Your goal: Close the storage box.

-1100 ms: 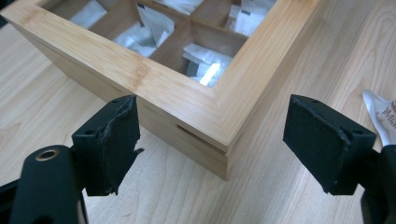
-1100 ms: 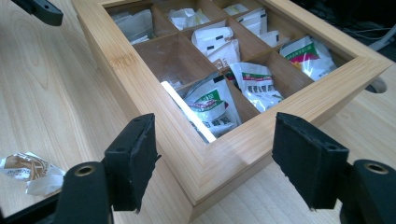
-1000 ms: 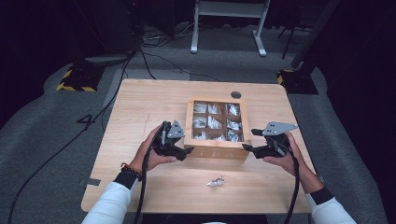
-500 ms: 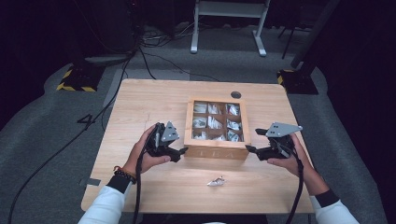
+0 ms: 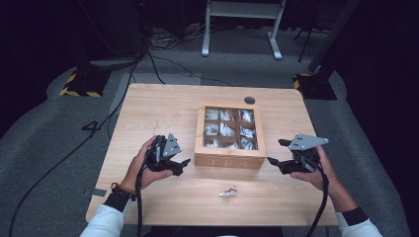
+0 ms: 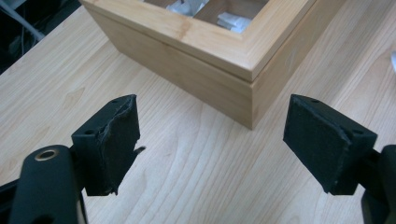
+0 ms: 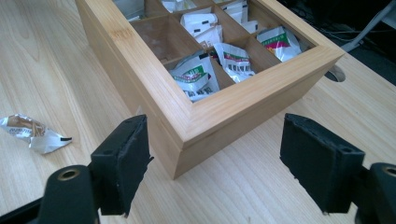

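Observation:
A wooden tea box (image 5: 227,161) with a windowed lid lying shut stands mid-table, and several tea packets (image 5: 225,129) show in its compartments. My left gripper (image 5: 182,166) is open just left of the box's front left corner (image 6: 252,100), holding nothing. To the right of the front right corner (image 7: 187,140), my right gripper (image 5: 276,151) is also open and a little off the box. One crumpled foil sachet (image 5: 228,191) lies loose on the table in front of the box; the right gripper view has this sachet (image 7: 32,133) at its left.
The light wooden table (image 5: 148,113) has a round cable hole (image 5: 249,100) behind the box. Cables trail from both grippers over the front edge. Dark floor with cables and stand feet surrounds the table.
Both hands have drawn outward from the box's front corners, the right gripper further right and the left slightly left and nearer. The box and sachet have not moved.

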Demonstrator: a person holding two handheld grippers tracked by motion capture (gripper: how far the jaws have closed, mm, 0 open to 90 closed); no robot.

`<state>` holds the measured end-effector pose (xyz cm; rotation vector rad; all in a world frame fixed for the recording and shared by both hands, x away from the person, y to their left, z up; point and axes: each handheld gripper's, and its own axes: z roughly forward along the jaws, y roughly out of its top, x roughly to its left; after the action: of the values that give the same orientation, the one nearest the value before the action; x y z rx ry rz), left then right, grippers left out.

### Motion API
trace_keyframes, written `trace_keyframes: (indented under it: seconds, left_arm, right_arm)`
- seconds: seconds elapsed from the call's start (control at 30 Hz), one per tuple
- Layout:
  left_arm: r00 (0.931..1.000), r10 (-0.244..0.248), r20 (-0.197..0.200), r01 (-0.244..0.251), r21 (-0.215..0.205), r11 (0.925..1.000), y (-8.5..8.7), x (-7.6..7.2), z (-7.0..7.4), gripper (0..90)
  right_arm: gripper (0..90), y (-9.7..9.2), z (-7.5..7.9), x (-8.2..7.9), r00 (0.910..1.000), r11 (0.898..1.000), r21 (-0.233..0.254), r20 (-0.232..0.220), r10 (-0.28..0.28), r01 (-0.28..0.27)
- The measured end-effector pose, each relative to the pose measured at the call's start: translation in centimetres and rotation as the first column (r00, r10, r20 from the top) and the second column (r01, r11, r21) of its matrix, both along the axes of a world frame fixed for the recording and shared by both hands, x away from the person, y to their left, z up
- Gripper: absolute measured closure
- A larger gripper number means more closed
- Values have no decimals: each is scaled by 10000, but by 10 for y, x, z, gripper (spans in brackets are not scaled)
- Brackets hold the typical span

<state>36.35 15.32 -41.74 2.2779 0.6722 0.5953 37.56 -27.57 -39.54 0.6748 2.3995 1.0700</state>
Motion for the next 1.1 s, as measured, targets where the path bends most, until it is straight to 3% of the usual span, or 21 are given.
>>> trace_keyframes:
  seconds: [0.07, 0.37, 0.5, 0.6, 0.83, 1.1]
  left_arm:
    - [9999, 128, 99, -128, -40, 9999, 1, -2, -3, 196]
    - [9994, 351, -5, -351, 484, 9982, 12, -13, -13, 192]
    - [9991, 384, -173, -381, 162, 9991, 21, -18, -18, 192]
    - [9987, 448, -225, -443, 213, 9988, 26, -21, -24, 191]
    - [9971, 627, -440, -609, 400, 9973, 39, -26, -36, 184]
    - [9949, 832, -568, -788, 758, 9940, 53, -29, -48, 180]
  right_arm:
    - [246, -2, -1, -2, 10000, 10000, -16, -7, -33, 33]
    - [249, -17, -10, -8, 9993, 9990, -218, -33, -378, 378]
    - [251, -26, -18, -10, 9980, 9976, -305, -52, -624, 622]
    - [251, -34, -24, -11, 9966, 9960, -402, -137, -810, 804]
    - [249, -57, -37, -16, 9901, 9876, -736, -97, -1397, 1386]
    - [250, -79, -54, -21, 9798, 9796, -743, -580, -1911, 1867]
